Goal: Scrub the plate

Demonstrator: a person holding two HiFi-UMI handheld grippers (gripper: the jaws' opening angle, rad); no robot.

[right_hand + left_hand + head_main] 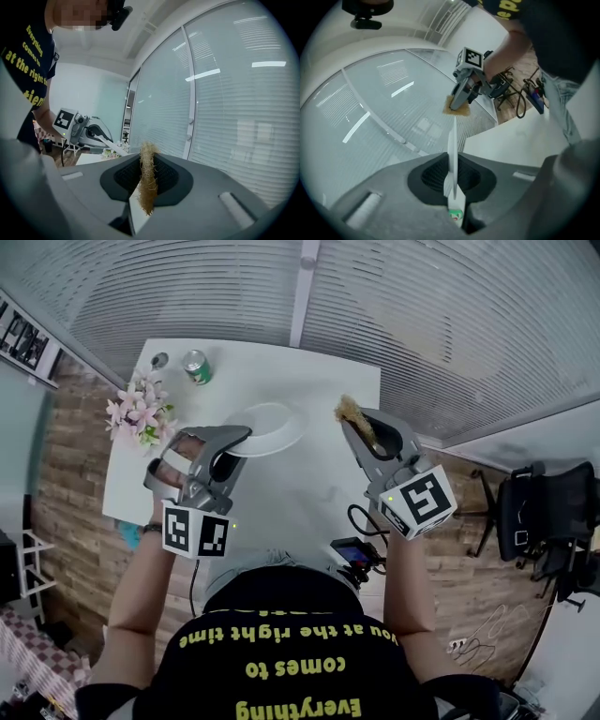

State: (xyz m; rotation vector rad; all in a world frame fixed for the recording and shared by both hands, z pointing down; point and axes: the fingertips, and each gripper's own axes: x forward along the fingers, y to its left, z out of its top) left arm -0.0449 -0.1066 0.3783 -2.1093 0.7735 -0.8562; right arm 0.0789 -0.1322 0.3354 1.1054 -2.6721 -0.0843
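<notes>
My left gripper (228,441) is shut on the near rim of a white plate (273,427), over the white table (309,381). In the left gripper view the plate (452,150) shows edge-on between the jaws of the left gripper (451,180). My right gripper (362,430) is shut on a tan fibrous scrubber (351,410), a little to the right of the plate and apart from it. The scrubber (147,180) stands upright in the right gripper (148,183). The right gripper view also shows the left gripper (88,131) with the plate (110,143).
A green can (196,367) and a small round object (159,360) stand at the table's far left. A bunch of pink flowers (140,412) lies at the left edge beside my left gripper. Glass walls with blinds (450,324) lie beyond the table. A black chair (534,512) stands at the right.
</notes>
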